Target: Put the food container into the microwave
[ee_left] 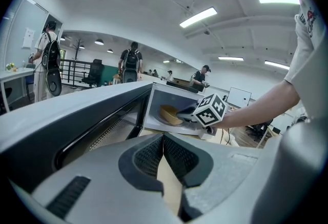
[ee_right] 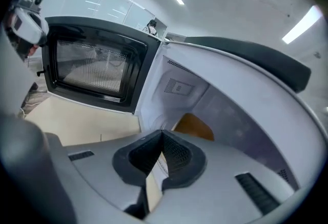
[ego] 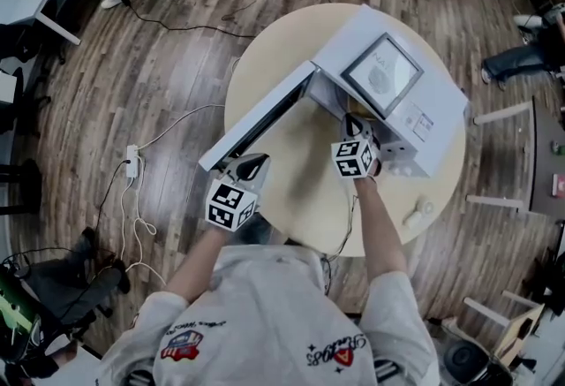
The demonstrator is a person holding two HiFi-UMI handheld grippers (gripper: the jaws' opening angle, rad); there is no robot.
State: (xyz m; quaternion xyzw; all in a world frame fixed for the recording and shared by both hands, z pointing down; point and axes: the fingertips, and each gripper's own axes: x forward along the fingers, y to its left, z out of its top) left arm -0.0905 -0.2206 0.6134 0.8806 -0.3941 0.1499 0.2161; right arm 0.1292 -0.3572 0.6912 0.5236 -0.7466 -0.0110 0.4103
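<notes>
The microwave [ego: 388, 79] is standing on a round table [ego: 300, 172] with its door [ego: 256, 124] swung wide open. The food container [ee_left: 170, 114], tan in colour, is sitting inside the microwave, on the floor of its chamber. The right gripper [ee_right: 162, 136] is reaching into the microwave's mouth, just in front of the container. Its jaws are pressing together at the tips and gripping nothing. The left gripper [ee_left: 163, 138] is hovering just beside the far edge of the microwave's open door, facing the chamber. Its jaws are meeting at the tips too, with nothing between them. Whether it is touching the door cannot be told. People [ee_left: 129, 64] are standing well behind the microwave.
</notes>
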